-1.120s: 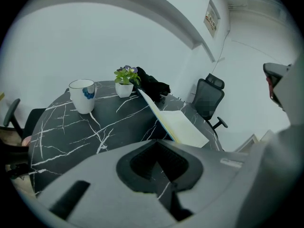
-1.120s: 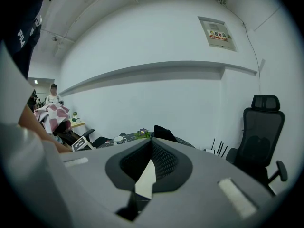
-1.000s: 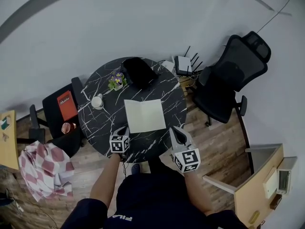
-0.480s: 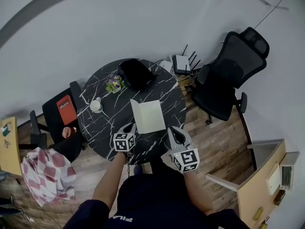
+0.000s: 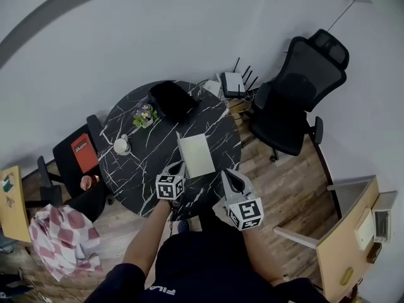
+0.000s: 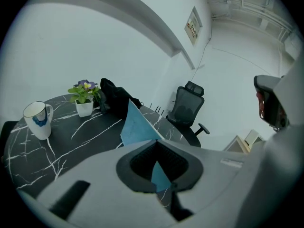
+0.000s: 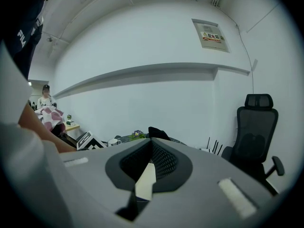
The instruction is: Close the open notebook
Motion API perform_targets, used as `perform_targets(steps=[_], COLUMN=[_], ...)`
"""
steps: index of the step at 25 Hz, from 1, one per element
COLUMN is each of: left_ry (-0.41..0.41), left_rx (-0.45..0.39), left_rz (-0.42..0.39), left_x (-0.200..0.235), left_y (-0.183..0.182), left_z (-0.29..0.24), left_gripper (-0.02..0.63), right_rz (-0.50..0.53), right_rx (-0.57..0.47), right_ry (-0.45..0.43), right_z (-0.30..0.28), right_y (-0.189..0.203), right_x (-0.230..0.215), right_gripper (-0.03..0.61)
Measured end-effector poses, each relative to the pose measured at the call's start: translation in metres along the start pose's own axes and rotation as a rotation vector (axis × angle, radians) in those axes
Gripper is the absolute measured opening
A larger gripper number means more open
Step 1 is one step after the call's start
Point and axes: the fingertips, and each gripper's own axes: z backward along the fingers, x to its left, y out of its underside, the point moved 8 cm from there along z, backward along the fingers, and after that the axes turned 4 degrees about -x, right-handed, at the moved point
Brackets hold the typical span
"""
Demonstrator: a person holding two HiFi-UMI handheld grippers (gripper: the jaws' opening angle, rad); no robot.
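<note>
Notebook (image 6: pixel 137 126) cover stands tilted upright between left tongs (image 6: pixel 159 151), barely evident overhead.

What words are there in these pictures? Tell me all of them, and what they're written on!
"FILA": white letters on the person's dark shirt, low in the head view.
Too small to read: the white print on the red book lying on the small black chair.
Too blurred to read: the print on the framed white wall sign.
No words show on the open cream-paged notebook.
</note>
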Motion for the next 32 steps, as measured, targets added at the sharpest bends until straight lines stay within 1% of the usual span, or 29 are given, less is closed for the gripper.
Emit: perform_targets(steps=[8, 16, 19, 22, 24, 29, 32], left_ry=[0.034, 0.052, 0.053, 0.041, 0.029, -0.001, -0.021], left_rx=[0.039, 0.079, 0.071, 0.036, -0.006, -0.151, -0.235], left_rz=[-0.034, -0.035, -0.036, -0.025, -0.016, -0.035, -0.031], left_x=[-0.024, -0.039, -0.042, -0.041, -0.039, -0.039, -0.039], left_y=[-0.002, 0.002, 0.002, -0.002, -0.009, -0.037, -0.052], left_z=[-0.026, -0.045, -0.046, -0.036, -0.024, 0.021, 0.059], left_gripper=[0.003, 0.003, 0.004, 0.003, 0.004, 0.003, 0.004], right_rz=[-0.015, -0.032, -0.037, -0.042, -0.043, -0.03, -0.015], right_rx=[-0.001, 0.004, 0.006, 0.004, 0.001, -0.014, -0.025], right_ry=[0.043, 0.069, 0.074, 0.072, 0.064, 0.035, 0.017], right_z=[0.012, 0.018, 0.018, 0.016, 0.012, 0.004, 0.0], right_y=[0.003, 0.006, 0.007, 0.008, 0.007, 0.001, -0.003], right_x=[-0.014, -0.03, -0.036, -0.04, -0.04, -0.035, -0.028], right_gripper=[0.009, 0.009, 0.009, 0.009, 0.009, 0.009, 0.009])
